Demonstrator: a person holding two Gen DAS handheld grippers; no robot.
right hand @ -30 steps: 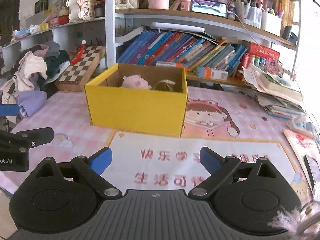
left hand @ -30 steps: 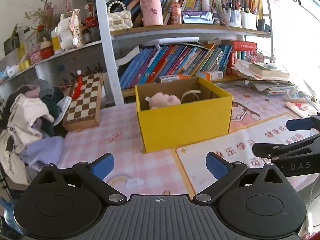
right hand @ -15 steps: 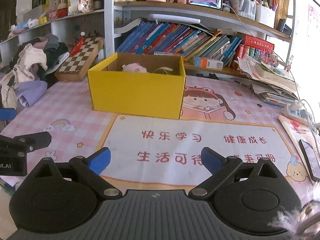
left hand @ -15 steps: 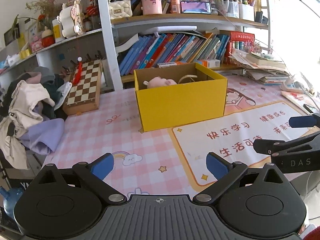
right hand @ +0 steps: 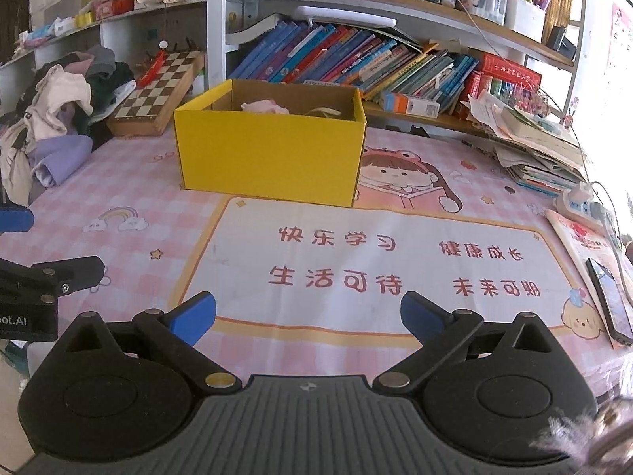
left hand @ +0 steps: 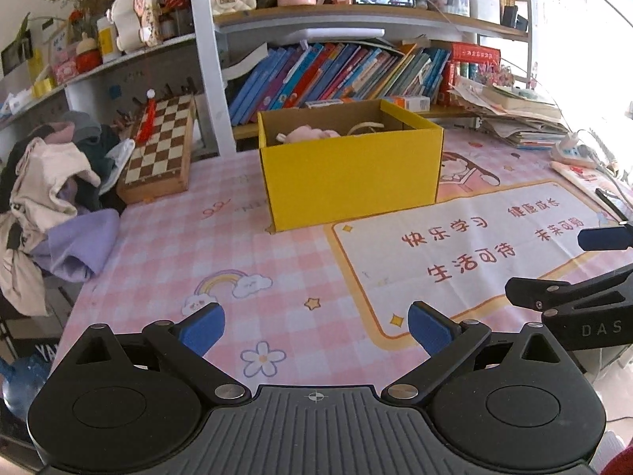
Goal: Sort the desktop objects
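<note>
A yellow cardboard box [left hand: 350, 174] [right hand: 271, 158] stands open-topped on the pink checked desk mat [left hand: 221, 253]. Inside it lie a pink plush toy [left hand: 310, 133] [right hand: 266, 106] and a pale loop-shaped item [left hand: 366, 126]; the rest of its contents are hidden by the walls. My left gripper [left hand: 314, 330] hangs over the mat's near edge, well short of the box, open with nothing between its blue pads. My right gripper [right hand: 308, 314] is over the white text panel [right hand: 379, 265], its jaws opening wide and empty. Each gripper shows at the edge of the other's view.
A chessboard [left hand: 160, 150] leans at the back left beside a heap of clothes [left hand: 51, 190]. Bookshelves [left hand: 336, 71] line the back. Stacked papers [right hand: 534, 146], a power strip [right hand: 581, 202] and a phone [right hand: 611, 301] lie at the right.
Both grippers have drawn back from the box and dropped a little, so the box looks smaller and more mat shows. The right jaws have spread slightly wider.
</note>
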